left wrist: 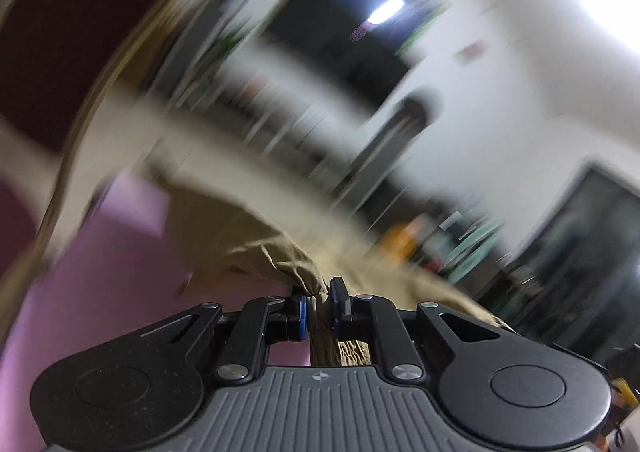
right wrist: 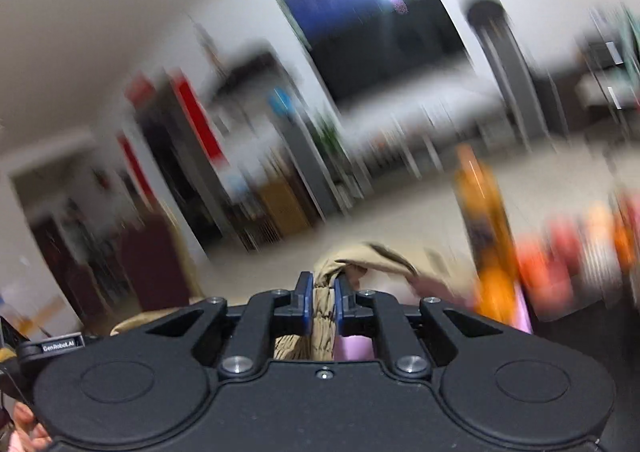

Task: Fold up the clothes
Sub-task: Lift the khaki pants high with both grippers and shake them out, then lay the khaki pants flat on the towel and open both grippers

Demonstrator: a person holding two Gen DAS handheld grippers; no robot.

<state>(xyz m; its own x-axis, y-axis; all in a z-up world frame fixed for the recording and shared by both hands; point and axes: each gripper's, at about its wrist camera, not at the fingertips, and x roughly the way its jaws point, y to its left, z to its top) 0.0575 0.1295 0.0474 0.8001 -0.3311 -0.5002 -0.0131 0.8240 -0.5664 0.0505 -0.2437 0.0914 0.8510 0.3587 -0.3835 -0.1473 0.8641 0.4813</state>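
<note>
A tan garment [left wrist: 288,264] is pinched in both grippers and held up in the air. My left gripper [left wrist: 319,302] is shut on a bunched edge of it, and the cloth trails away to the right. My right gripper [right wrist: 323,302] is shut on another gathered fold of the tan garment [right wrist: 360,256], which hangs down between the fingers. Both views are heavily motion-blurred and point toward the room, not down at a surface.
A pink surface [left wrist: 100,272] lies below left in the left wrist view, with a dark red chair back [left wrist: 68,35] beyond. A dark screen [right wrist: 384,35] hangs on the far wall. Blurred orange and red objects [right wrist: 484,211] stand at right.
</note>
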